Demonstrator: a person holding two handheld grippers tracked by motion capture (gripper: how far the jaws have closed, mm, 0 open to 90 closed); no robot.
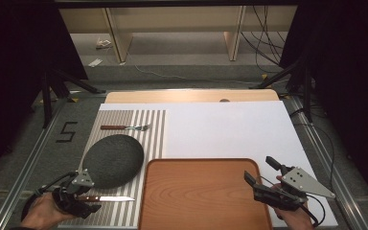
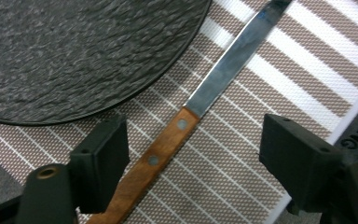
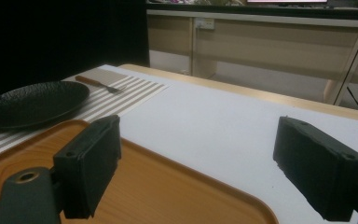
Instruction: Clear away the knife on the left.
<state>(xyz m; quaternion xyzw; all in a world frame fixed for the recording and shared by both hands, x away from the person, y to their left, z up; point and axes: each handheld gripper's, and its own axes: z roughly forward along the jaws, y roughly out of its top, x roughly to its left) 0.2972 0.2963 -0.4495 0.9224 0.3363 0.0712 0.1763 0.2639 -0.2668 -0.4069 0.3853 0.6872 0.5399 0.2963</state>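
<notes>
Looking down from the high view, we see our left tool [image 1: 87, 197] low at the near left corner of the table [image 1: 230, 129], right over the wooden-handled table knife with the steel blade [image 1: 106, 198]. The knife lies flat on the brown-and-white striped placemat [image 1: 148, 127], handle toward our left hand [image 1: 43, 213], blade pointing toward the rectangular wooden tray [image 1: 203, 194]. From the left gripper view, the jaws stand spread wide, and the knife's handle [image 2: 161, 151] runs between them, close beside one jaw; whether that jaw touches the wood, we cannot tell. The other jaw is well apart from the handle, so nothing is pinched.

Just beyond the knife sits the round dark textured plate [image 1: 112, 160], its edge near the blade but not touching it. At the far end of the placemat lies a wooden-handled fork [image 1: 124, 127], well apart from the knife.

Over on the other side, our right tool [image 1: 263, 173] hangs above the near right corner of the tray, held in our right hand [image 1: 294, 215]. In the right gripper view its jaws are spread wide too, with only bare tray [image 3: 168, 191] and white table surface [image 3: 223, 126] showing between them. It grips nothing. The plate [image 3: 32, 102] and fork [image 3: 100, 83] show farther off there.
</notes>
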